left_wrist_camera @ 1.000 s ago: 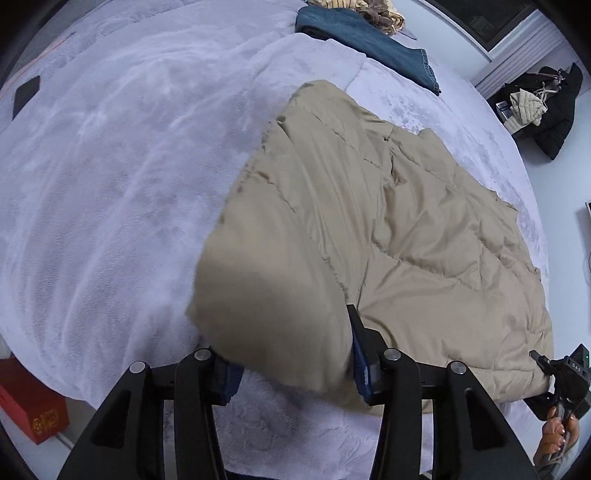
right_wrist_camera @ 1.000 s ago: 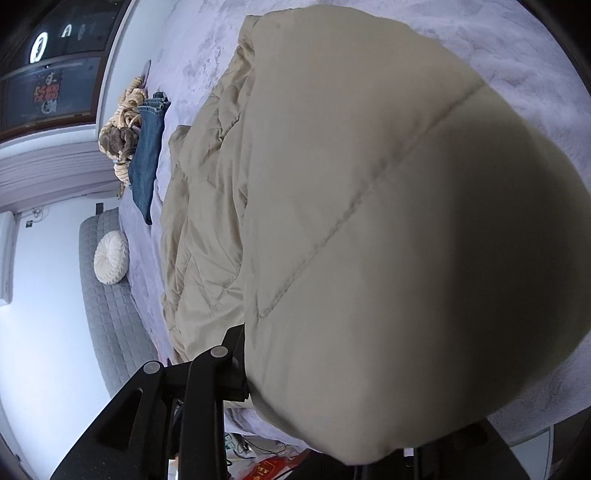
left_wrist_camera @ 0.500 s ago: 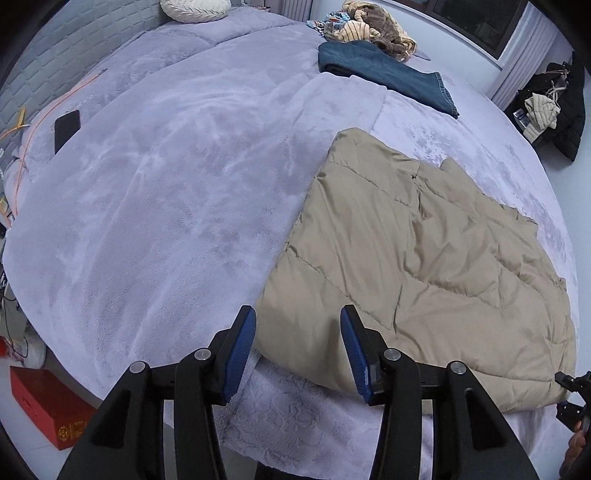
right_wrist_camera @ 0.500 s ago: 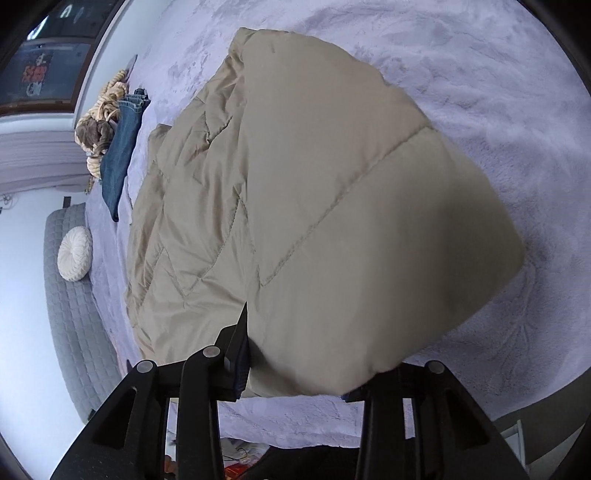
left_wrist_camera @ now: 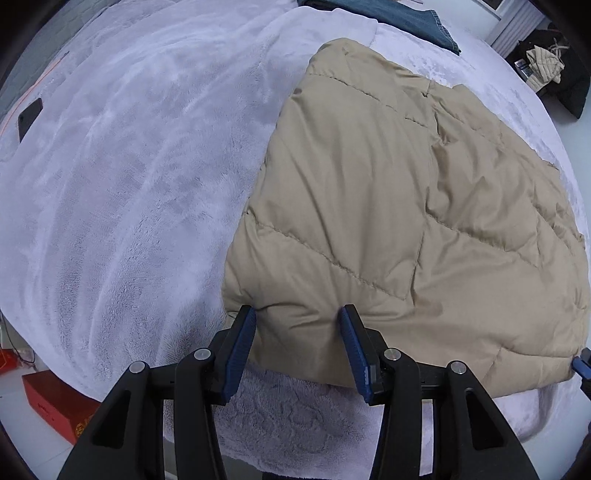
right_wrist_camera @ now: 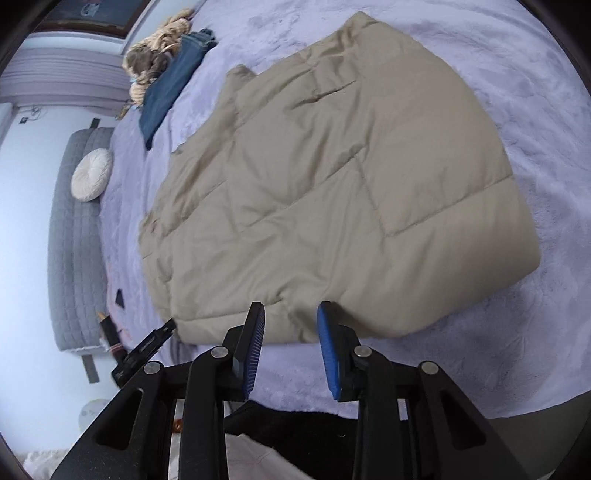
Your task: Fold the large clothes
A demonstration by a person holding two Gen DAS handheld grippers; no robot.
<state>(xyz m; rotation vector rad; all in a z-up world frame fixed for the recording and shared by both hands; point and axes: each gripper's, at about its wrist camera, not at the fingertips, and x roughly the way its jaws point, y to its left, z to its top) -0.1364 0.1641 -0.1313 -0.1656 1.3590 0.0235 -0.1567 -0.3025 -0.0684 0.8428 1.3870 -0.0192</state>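
Observation:
A beige quilted puffer garment point(left_wrist_camera: 406, 206) lies folded flat on the lavender bed point(left_wrist_camera: 129, 166); it also shows in the right wrist view point(right_wrist_camera: 332, 192). My left gripper point(left_wrist_camera: 297, 314) is open, its blue pads straddling the garment's near edge at its left corner. My right gripper point(right_wrist_camera: 291, 308) is open and empty, its tips at the garment's near edge on the bed point(right_wrist_camera: 535, 332). The left gripper's tip point(right_wrist_camera: 155, 339) shows at the left of the right wrist view.
Blue jeans point(left_wrist_camera: 406, 18) and a tan braided heap point(right_wrist_camera: 159, 55) lie at the bed's far side. A black phone point(left_wrist_camera: 29, 118) lies on the bed at left. A round white cushion point(right_wrist_camera: 91, 174) sits on the grey headboard. A red box point(left_wrist_camera: 55, 402) is on the floor.
Both grippers held the garment's edge lifted a second ago, then laid it down and let go. The garment now lies flat and both grippers are open at its near edge.

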